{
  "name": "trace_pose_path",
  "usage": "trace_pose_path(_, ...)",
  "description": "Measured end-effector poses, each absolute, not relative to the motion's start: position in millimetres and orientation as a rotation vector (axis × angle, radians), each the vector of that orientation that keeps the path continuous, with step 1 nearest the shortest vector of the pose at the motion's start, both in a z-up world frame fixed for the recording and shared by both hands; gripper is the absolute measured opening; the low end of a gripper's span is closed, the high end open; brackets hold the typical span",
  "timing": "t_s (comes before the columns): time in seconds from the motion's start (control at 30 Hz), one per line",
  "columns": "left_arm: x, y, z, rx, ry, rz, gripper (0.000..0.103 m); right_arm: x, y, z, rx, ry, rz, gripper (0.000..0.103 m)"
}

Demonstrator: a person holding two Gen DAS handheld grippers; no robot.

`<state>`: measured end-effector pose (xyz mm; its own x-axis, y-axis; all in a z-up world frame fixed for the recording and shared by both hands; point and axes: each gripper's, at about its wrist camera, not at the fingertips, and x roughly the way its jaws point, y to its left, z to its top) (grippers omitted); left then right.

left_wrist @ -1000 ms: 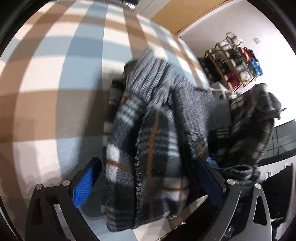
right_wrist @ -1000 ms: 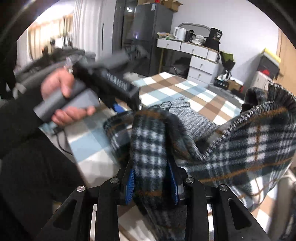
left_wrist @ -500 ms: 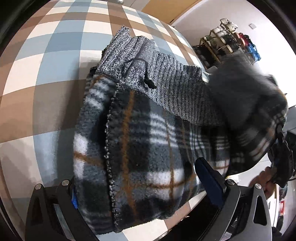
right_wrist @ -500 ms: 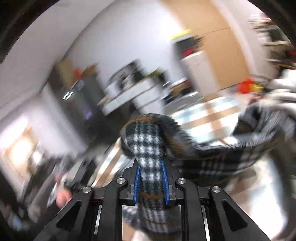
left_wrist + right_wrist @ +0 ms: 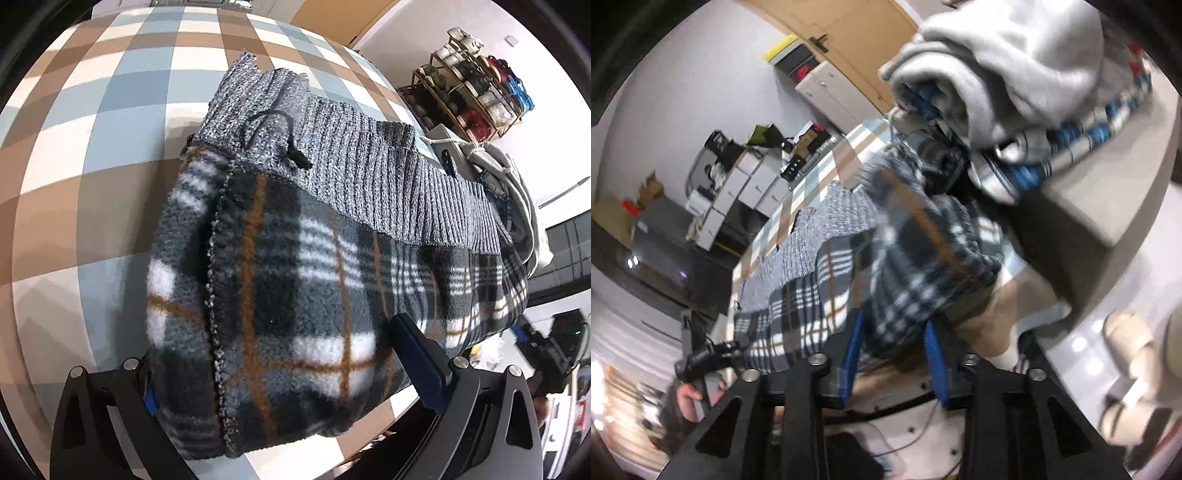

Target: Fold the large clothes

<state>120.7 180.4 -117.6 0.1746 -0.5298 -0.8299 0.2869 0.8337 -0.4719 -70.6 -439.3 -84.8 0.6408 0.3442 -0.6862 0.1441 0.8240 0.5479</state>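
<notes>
Plaid fleece garment (image 5: 314, 295) lies folded on the checked surface (image 5: 92, 147), filling the centre and lower half of the left wrist view. Its pattern is dark grey with white bars and thin orange lines. A stitched edge runs top to bottom through the left part of the fabric. A grey ribbed knit section (image 5: 351, 162) with a black drawstring (image 5: 291, 147) lies along the upper edge of the plaid, toward the top centre of the frame.

Left hand-held gripper (image 5: 277, 373): the jaws stand wide apart, one on each side of the near end of the folded garment. The right blue pad (image 5: 417, 358) sits on top of the fabric. The left pad is mostly hidden behind the fabric, so pressure on the cloth cannot be confirmed.

Right hand-held gripper (image 5: 894, 354): the jaws have just been opening. A blurred fold of the plaid fleece (image 5: 916, 258) hangs between the two blue pads (image 5: 855, 347), with a visible gap on each side of it. The pads are apart and not clamped.

A pile of other clothes (image 5: 1015, 74), light grey and blue-striped, occupies the upper right of the right wrist view. In the left wrist view, a wooden rack (image 5: 476, 92) of coloured items stands against the white wall at upper right.
</notes>
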Motion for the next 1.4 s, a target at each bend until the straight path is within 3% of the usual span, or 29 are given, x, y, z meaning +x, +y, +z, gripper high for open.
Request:
trace_pose_path(0.03, 120, 178, -118, -0.218, 1.27, -0.581, 0.099, -64, -438, -83, 0.596, 0.87, 0.112, 0.058)
trace_pose_path(0.07, 120, 178, -119, -0.214, 1.273, -0.577, 0.098, -62, -440, -80, 0.58, 0.859, 0.096, 0.081)
trace_pose_path(0.1, 120, 178, -118, -0.213, 1.269, -0.576, 0.099, -59, -440, -81, 0.566, 0.867, 0.087, 0.091)
trace_pose_path(0.13, 121, 177, -118, -0.215, 1.27, -0.573, 0.099, -52, -442, -83, 0.566, 0.885, 0.075, 0.094)
trace_pose_path(0.3, 122, 175, -116, -0.238, 1.265, -0.557, 0.099, -33, -455, -122, 0.851, 1.048, 0.111, 0.094)
trace_pose_path(0.53, 121, 167, -116, -0.215, 1.272, -0.551, 0.099, -47, -443, -153, 1.065, 1.102, 0.212, 0.094)
trace_pose_path(0.73, 121, 165, -117, -0.216, 1.269, -0.55, 0.099, -25, -445, -138, 0.979, 0.987, 0.162, 0.094)
trace_pose_path(0.93, 122, 165, -118, -0.217, 1.266, -0.549, 0.099, 1, -422, -140, 0.85, 1.061, 0.14, 0.094)
trace_pose_path(1.03, 121, 165, -118, -0.215, 1.26, -0.548, 0.099, 4, -416, -140, 0.872, 1.056, 0.125, 0.091)
trace_pose_path(1.23, 118, 162, -118, -0.207, 1.252, -0.547, 0.099, 28, -422, -126, 0.764, 0.953, 0.076, 0.038)
trace_pose_path(1.4, 112, 150, -118, -0.185, 1.256, -0.587, 0.098, 42, -418, -96, 0.534, 0.866, 0.113, 0.029)
